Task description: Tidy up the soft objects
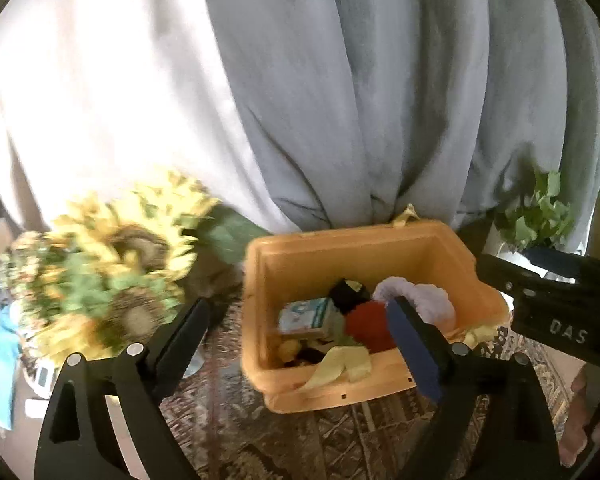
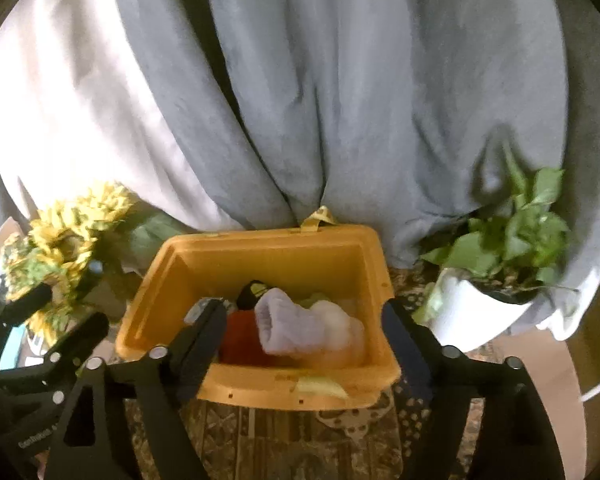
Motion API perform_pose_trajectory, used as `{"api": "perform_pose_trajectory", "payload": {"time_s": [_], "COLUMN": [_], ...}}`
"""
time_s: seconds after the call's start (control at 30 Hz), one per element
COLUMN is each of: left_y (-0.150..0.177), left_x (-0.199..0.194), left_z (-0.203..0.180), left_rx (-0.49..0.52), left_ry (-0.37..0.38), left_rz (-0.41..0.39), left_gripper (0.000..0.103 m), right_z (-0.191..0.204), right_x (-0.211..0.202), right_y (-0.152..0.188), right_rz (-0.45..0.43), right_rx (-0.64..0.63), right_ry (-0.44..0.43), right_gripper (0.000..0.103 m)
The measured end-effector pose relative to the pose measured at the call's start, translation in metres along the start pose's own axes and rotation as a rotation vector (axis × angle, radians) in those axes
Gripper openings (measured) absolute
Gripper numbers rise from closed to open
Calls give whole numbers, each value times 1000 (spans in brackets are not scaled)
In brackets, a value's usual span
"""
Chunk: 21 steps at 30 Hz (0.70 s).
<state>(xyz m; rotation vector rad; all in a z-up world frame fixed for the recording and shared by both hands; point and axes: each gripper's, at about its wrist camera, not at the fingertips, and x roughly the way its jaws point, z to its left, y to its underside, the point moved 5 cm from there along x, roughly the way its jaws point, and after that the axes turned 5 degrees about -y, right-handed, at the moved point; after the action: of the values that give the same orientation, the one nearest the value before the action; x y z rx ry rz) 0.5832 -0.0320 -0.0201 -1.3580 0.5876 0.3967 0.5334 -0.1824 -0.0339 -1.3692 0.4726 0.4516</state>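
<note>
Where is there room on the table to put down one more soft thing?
The patterned tablecloth in front of the yellow bin is bare. There is also a narrow strip between the bin and the sunflowers. The bin is crowded with soft things, and the potted plant fills the right side.

Both wrist cams look forward and downward along their fingers, close above the bin (image 1: 364, 256). Shared: bin (image 2: 268, 248), curtain (image 1: 340, 80), sunflowers (image 2: 68, 232), plant (image 2: 516, 236).
</note>
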Motion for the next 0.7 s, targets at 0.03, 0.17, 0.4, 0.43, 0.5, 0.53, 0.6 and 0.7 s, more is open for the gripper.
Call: {"api": "perform_pose_trajectory", "payload": {"time_s": [0.03,0.17,0.4,0.43,0.5,0.53,0.6,0.7], "left_y": [1,5,18,20,26,29,37,50], "left_x": [-10,-50,-113,-120,-133,-138,-149,-165], "left_z": [1,7,15,16,17,18,18,16], "left_rx": [-4,-16,-27,-28,-33,-36,-45,-52], "left_ry": [-13,-42,-109,-114,-127,-133,-130,-116], "left_rz": [-15,-71,-162,-172,-193,-200,-210,-222], "left_gripper": [96,103,103,103,103,103,103,103], "right_z": [4,14,31,32,34,35,35,34], "right_x": [-12,-46,-100,-109,-123,-130,-143,-164], "right_y": [2,11,29,33,40,44,51,62], "right_rz": [-14,-53,-134,-148,-172,-187,-207,-235], "right_rx": [-12,-43,-74,-75,-74,-75,-75,-81], "right_ry": [2,11,47,50,56,58,63,65], "right_gripper": [83,86,93,93,94,94,94,94]}}
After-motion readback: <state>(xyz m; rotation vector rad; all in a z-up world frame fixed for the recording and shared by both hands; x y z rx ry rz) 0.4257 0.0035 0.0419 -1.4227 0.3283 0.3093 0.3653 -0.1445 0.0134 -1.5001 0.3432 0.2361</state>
